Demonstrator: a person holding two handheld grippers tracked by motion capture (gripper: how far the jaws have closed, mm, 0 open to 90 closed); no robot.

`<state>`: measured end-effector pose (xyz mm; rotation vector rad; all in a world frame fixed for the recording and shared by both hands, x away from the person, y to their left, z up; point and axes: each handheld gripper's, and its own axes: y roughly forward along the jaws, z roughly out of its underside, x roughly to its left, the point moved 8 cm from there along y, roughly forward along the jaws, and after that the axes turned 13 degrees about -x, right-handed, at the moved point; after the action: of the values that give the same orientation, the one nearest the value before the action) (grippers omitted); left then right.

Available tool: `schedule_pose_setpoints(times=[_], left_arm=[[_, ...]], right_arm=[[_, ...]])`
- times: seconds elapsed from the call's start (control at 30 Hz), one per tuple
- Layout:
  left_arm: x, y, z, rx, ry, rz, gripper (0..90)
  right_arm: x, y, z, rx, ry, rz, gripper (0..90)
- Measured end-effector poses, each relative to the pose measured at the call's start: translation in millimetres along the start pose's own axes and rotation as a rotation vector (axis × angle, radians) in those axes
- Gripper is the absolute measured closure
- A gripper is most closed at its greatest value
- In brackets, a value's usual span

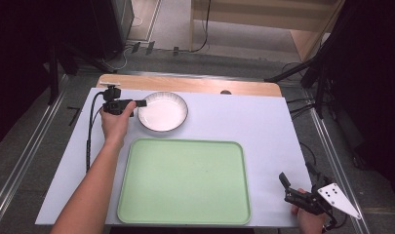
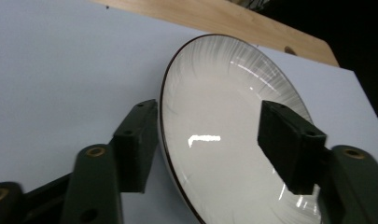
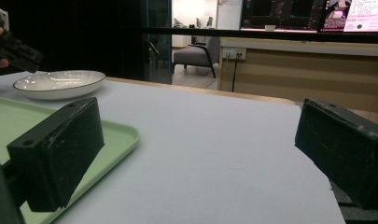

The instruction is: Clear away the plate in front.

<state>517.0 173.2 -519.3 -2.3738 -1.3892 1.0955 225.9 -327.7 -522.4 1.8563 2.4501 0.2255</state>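
From above, my workspace is a pale lavender-white table sheet [image 1: 263, 126] laid over a wooden top, with dark curtains and stands around it. The landmark is the light green rectangular plastic tray [image 1: 184, 181], lying bare nearest me. Just beyond the tray's far left corner sits the shallow white ceramic bowl with a thin dark rim [image 1: 163, 111]. My left gripper [image 1: 136, 103] reaches in from the bowl's left edge, one jaw over the rim, because I judge that edge the easiest place to pinch such a low dish. My right gripper [image 1: 295, 187] hangs off the tray's near right corner, over bare sheet, kept clear so it does not crowd the tray.

In the left gripper view, the bowl's rim [image 2: 164, 107] runs between my two black jaws: one outside the wall, one over the inner surface. They straddle it with a visible gap on the inner side, so the left gripper [image 2: 207, 140] is spread wide, not yet clamped.

In the right gripper view, my right gripper [image 3: 196, 154] has its jaws parted wide with nothing between them. The tray's corner [image 3: 126, 133] lies by the left jaw, and the bowl [image 3: 58, 84] rests flat beyond it.
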Motion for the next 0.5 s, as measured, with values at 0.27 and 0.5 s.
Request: schedule_pose_setpoints(times=[0.27,0.5], left_arm=[[6.2,7.1,11.8,0.058,-0.030,-0.026,52.2],[10.3,13.2,18.4,0.076,-0.063,-0.051,60.4]], right_arm=[[-0.1,-0.2,-0.1,0.000,0.000,0.000,1.8],[0.0,-0.2,-0.1,-0.001,0.002,0.000,1.7]])
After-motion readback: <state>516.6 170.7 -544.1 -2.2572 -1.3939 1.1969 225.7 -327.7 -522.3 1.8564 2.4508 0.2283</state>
